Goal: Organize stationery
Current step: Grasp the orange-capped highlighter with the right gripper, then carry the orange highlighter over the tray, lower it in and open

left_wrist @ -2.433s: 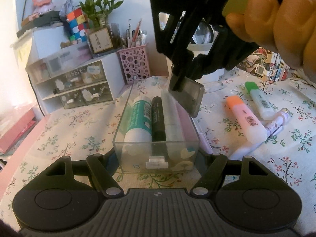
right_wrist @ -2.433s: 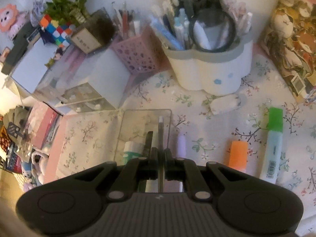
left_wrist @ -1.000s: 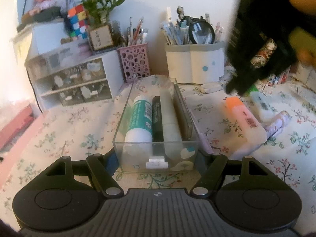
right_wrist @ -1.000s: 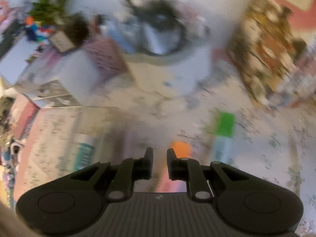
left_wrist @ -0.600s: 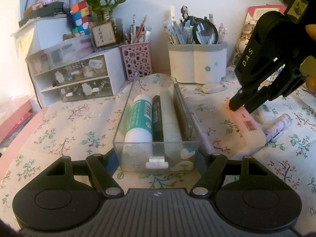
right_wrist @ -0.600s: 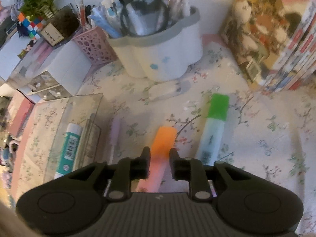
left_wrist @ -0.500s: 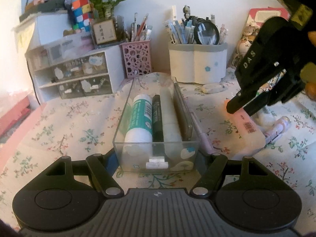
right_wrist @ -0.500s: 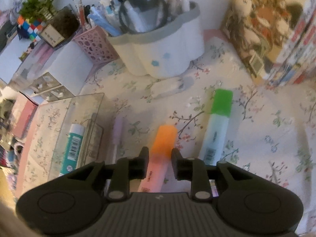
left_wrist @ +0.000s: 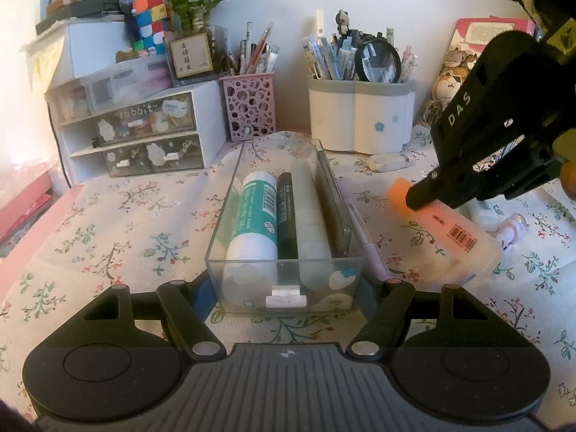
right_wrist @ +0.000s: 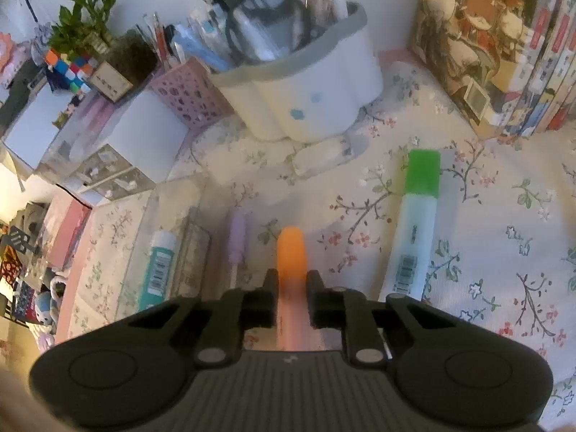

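Observation:
My left gripper [left_wrist: 288,288] is shut on the near end of a clear plastic box [left_wrist: 230,252]. Inside it lie a teal-labelled glue stick [left_wrist: 257,212], a black marker [left_wrist: 287,216], a white tube [left_wrist: 306,208] and a flat grey case [left_wrist: 334,201]. To the box's right, an orange highlighter [right_wrist: 291,252] lies on the floral cloth. My right gripper [right_wrist: 292,288] straddles its body, jaws closing, pads against both sides. A green highlighter [right_wrist: 417,216] lies further right. A lilac pen [right_wrist: 237,237] lies beside the box.
A white pen holder [left_wrist: 360,122], a pink mesh cup [left_wrist: 248,108] and a small drawer unit [left_wrist: 144,136] line the back wall. Books [right_wrist: 504,54] stand at the right. A wrapped eraser [right_wrist: 320,158] lies in front of the pen holder.
My right gripper left the box, where the grey case now rests, swung right and came down around the orange highlighter, its jaws narrowing onto it. The left gripper and the box stayed put.

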A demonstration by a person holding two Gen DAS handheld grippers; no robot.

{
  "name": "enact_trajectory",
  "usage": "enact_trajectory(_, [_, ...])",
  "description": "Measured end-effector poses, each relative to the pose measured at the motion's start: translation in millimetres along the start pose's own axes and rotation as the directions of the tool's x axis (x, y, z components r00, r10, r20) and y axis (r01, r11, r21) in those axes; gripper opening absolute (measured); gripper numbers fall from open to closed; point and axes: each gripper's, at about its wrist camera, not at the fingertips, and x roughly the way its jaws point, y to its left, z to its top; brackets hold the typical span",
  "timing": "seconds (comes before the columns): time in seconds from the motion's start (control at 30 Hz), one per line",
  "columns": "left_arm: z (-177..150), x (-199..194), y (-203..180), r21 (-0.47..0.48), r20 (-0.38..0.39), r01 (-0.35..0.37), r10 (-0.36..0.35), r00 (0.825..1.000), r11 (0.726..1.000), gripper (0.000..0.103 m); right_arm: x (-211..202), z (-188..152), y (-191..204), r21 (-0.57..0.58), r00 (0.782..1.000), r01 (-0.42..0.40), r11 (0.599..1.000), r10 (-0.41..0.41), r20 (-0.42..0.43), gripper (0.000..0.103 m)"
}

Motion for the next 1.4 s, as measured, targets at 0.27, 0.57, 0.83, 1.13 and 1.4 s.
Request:
enact_trajectory(0.27, [0.0, -0.3, -0.2, 0.004, 0.001, -0.002, 0.002, 1.0, 1.0, 0.072, -7.5, 3.8, -3.7, 0.059, 0.999, -0.024, 0.998, 0.022, 0.034, 0.007])
enact_trajectory(0.57, [0.0, -0.8, -1.6, 0.01, 0.003, -0.004, 0.004, 1.0, 1.0, 0.072, -27.3, 17.5, 17.8, 0.075, 0.991, -0.092, 0.993, 0.084, 0.104, 0.007])
enact_trajectory(0.83, [0.0, -1.0, -2.0, 0.01, 0.004, -0.004, 0.004, 1.0, 1.0, 0.072, -27.1, 21.4, 25.9, 0.001, 0.985, -0.098, 0.995, 0.097, 0.144, 0.007])
enact_trajectory(1.13, [-0.1, -1.0, -1.5, 0.014, 0.005, 0.002, -0.003, 1.0, 1.0, 0.072, -33.5, 15.5, 18.1, -0.02, 0.981, -0.098, 0.995, 0.1, 0.168, 0.006])
enact_trajectory(1.4, [0.3, -0.1, -0.8, 0.012, 0.004, 0.008, -0.008, 1.0, 1.0, 0.072, -51.8, 14.8, 19.7, -0.064, 0.971, -0.109, 0.992, 0.12, 0.208, 0.006])
